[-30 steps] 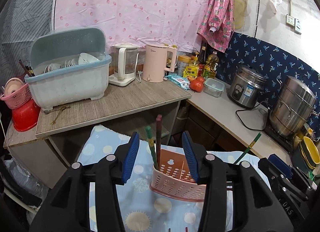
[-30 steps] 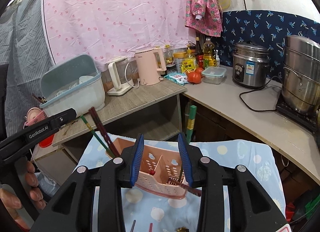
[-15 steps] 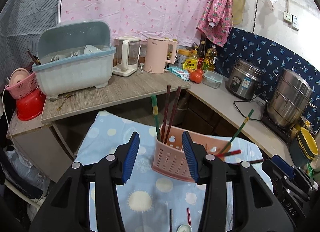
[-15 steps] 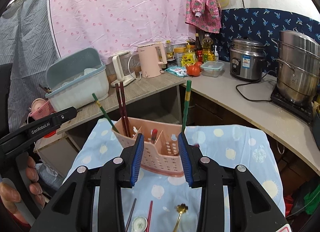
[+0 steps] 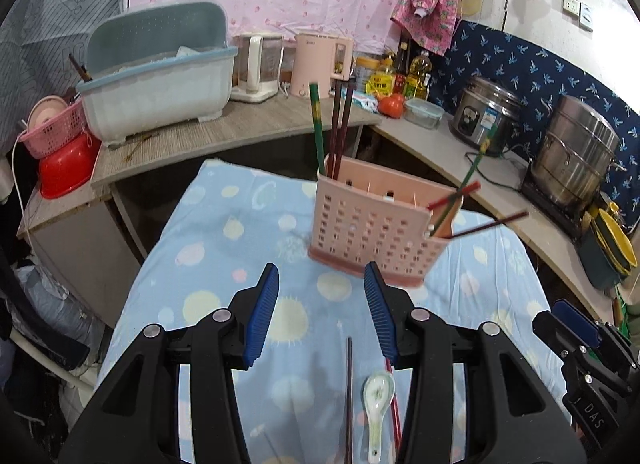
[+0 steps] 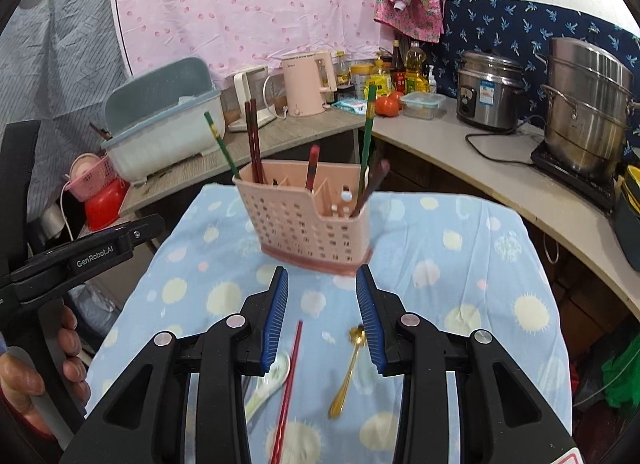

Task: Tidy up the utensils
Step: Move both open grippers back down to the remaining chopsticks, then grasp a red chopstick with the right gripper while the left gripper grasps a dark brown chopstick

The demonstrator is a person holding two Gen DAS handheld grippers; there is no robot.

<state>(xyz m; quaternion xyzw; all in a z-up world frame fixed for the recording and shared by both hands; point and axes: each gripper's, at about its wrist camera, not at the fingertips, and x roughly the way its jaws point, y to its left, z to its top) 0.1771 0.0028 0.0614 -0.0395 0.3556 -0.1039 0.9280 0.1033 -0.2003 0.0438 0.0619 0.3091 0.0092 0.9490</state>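
A pink perforated utensil holder (image 5: 376, 232) (image 6: 308, 220) stands on a blue dotted cloth (image 5: 224, 248) (image 6: 460, 264), with green, dark red and red chopsticks (image 5: 320, 132) (image 6: 252, 140) sticking out. My left gripper (image 5: 322, 312) is open and empty, short of the holder. Below it lie a dark chopstick (image 5: 349, 396), a white ceramic spoon (image 5: 378, 404) and a red chopstick (image 5: 394, 396). My right gripper (image 6: 322, 312) is open and empty, above a red chopstick (image 6: 288, 388), the white spoon (image 6: 268, 386) and a gold spoon (image 6: 348, 372).
Behind the cloth a wooden counter carries a blue dish rack (image 5: 160, 76), blender (image 5: 256, 64) and pink kettle (image 5: 320, 62). A rice cooker (image 5: 484, 120) and steel pot (image 5: 572, 160) stand at the right. A red bowl and pink basket (image 5: 60, 136) are at the left.
Both grippers have pulled back and up from the holder, which now stands farther ahead. The loose chopsticks and spoons on the cloth have come into view beneath them.
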